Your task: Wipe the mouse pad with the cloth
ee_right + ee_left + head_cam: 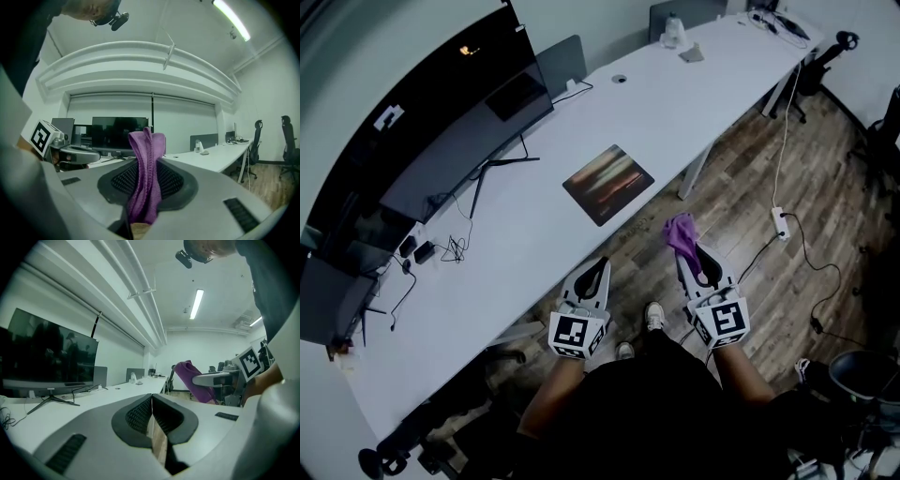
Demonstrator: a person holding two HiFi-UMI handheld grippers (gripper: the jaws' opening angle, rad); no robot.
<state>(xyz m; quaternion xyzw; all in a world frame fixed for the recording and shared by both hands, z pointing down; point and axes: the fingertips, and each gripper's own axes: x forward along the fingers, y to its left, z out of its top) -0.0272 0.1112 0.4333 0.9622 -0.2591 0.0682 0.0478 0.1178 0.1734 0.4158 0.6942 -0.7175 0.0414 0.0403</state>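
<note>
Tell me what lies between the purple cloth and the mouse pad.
Head view: only bare desk edge and wooden floor separate the cloth, held in the right tongs, from the mouse pad.

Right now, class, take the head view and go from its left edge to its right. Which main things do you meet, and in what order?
monitor → mouse pad → purple cloth → white power strip
</note>
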